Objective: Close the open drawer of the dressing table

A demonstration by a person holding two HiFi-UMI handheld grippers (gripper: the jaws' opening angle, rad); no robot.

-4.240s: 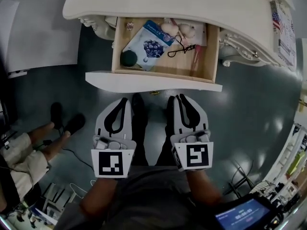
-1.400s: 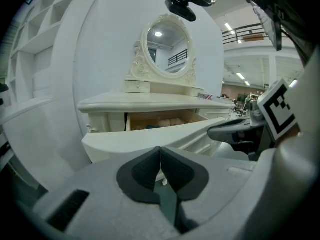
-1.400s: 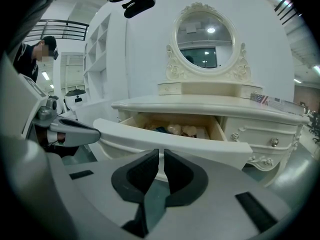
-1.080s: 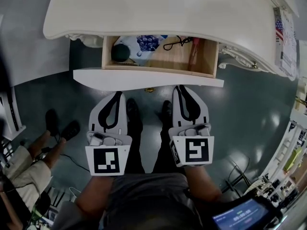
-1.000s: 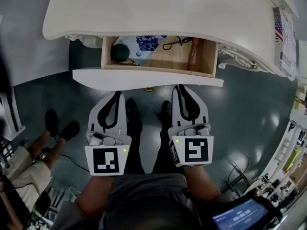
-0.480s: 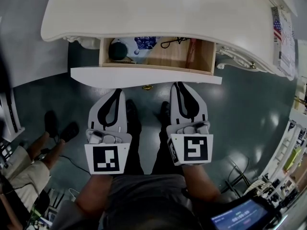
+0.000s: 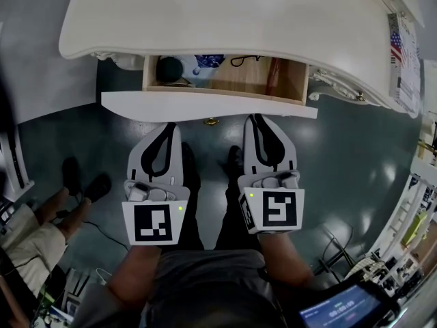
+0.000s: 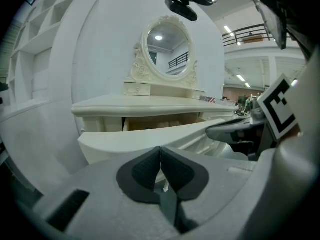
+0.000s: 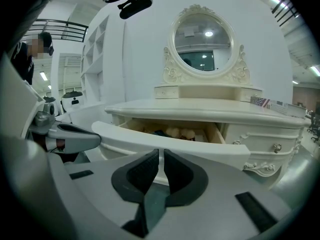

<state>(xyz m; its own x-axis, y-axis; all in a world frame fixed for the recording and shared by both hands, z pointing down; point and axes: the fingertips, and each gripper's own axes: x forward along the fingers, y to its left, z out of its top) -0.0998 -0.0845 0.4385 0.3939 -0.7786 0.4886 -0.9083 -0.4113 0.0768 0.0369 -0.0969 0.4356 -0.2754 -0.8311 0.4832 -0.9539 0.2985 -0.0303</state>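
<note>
The drawer (image 7: 208, 106) stood partly open under the counter (image 7: 225, 12), its front panel jutting out. Both the left tongs (image 7: 168, 127) and right tongs (image 7: 255, 119), each pressed together and empty, sat just at that panel. Mid-push, I judged; next, an even shove inward from both.
</note>
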